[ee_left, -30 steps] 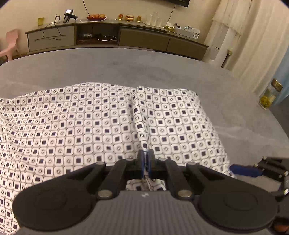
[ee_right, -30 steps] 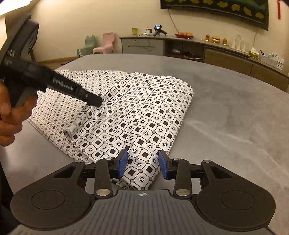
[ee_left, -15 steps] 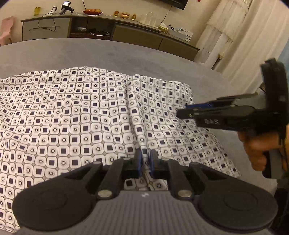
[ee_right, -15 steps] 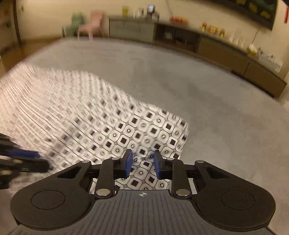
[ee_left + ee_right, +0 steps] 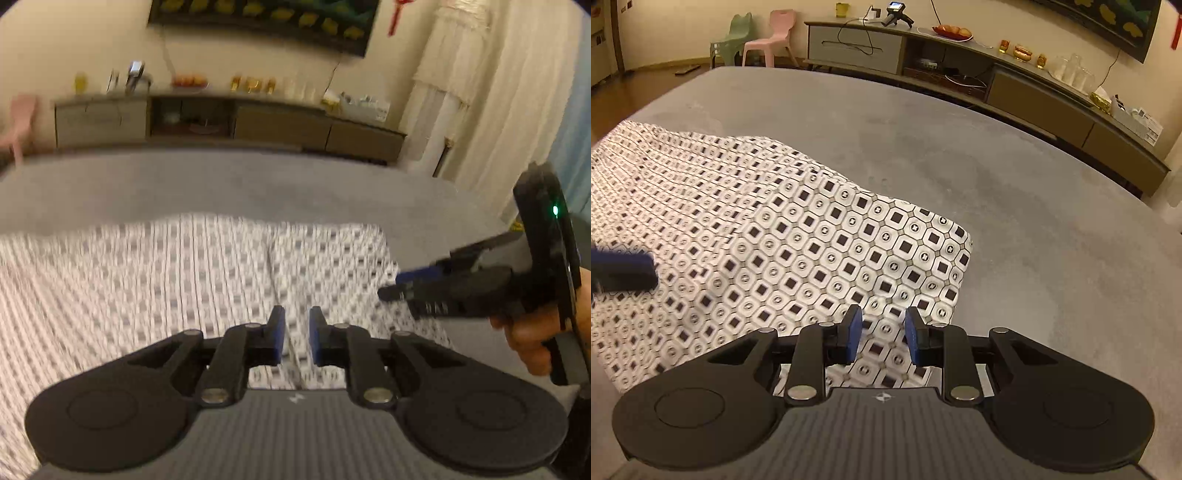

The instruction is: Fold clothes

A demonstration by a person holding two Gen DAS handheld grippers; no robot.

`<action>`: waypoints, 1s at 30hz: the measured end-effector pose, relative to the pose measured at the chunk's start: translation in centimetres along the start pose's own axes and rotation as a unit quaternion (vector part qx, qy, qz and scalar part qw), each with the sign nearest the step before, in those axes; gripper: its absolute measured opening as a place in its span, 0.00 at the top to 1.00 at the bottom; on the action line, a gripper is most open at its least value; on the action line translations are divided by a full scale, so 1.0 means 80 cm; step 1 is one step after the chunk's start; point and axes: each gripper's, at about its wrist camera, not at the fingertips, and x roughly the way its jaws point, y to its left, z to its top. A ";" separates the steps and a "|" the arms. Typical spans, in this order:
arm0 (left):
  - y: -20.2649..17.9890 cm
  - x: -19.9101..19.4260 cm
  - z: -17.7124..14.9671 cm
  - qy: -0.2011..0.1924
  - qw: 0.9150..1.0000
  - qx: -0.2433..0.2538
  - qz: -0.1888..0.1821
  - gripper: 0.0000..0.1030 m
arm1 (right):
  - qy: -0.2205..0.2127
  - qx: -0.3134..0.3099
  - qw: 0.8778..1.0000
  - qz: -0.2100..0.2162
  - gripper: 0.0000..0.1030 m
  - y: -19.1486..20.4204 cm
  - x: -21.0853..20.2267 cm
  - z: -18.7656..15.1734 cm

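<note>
Left gripper (image 5: 296,334) has let go of the centre ridge it pinched 1 s ago; jaws now apart. Right gripper (image 5: 882,334) also apart, empty, over the patterned garment (image 5: 812,240) lying flat on grey table (image 5: 1015,192). Fold likely set; regrasp next.

Garment (image 5: 820,236): I saw thin woven cloth, white, printed with small dark squares and rings, matt, lightly creased.
Bed (image 5: 1015,192): I read its cover as grey fabric, matt, with a short suede-like nap.
Left gripper (image 5: 296,334): I saw matt black plastic links, blue rubbery pads, dull silver metal pivot pins.
Right gripper (image 5: 882,334): I saw the same matt black plastic, a ribbed grey body and blue pads.
Sideboard (image 5: 1034,88): I saw smooth, satin grey-brown panels.
Chairs (image 5: 772,33): I saw smooth moulded plastic.
</note>
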 end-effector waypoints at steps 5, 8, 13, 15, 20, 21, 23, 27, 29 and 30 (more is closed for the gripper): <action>-0.028 0.050 0.033 0.035 0.999 0.022 -0.018 0.87 | -0.014 0.008 1.000 0.014 0.73 0.002 -0.012 -0.004; -0.030 0.092 0.034 0.068 0.997 0.028 0.002 0.87 | -0.017 0.011 1.000 0.023 0.73 0.000 -0.017 -0.009; -0.018 0.118 0.015 0.096 0.995 0.013 0.027 0.86 | -0.016 0.014 0.999 0.046 0.73 0.000 -0.020 -0.031; -0.017 0.113 0.015 0.102 0.994 0.009 0.027 0.87 | -0.018 0.008 0.998 0.058 0.68 0.004 -0.025 -0.055; -0.056 0.105 0.049 0.090 0.995 0.034 -0.006 0.88 | -0.067 0.008 0.996 0.053 0.66 0.011 -0.061 -0.083; -0.071 0.113 0.056 0.090 0.995 0.049 -0.014 0.88 | -0.082 0.003 0.995 0.055 0.66 0.015 -0.069 -0.080; -0.103 0.132 0.070 0.094 0.992 0.079 -0.028 0.88 | -0.096 -0.005 0.994 0.061 0.66 0.025 -0.076 -0.075; -0.131 0.195 0.062 0.134 0.985 0.106 -0.015 0.87 | -0.068 -0.001 0.995 0.066 0.65 0.029 -0.052 -0.086; -0.131 0.211 0.060 0.135 0.985 0.104 -0.011 0.89 | -0.064 0.003 0.996 0.064 0.66 0.029 -0.053 -0.097; -0.129 0.213 0.061 0.135 0.986 0.096 -0.012 0.89 | -0.061 0.007 0.996 0.066 0.66 0.029 -0.056 -0.102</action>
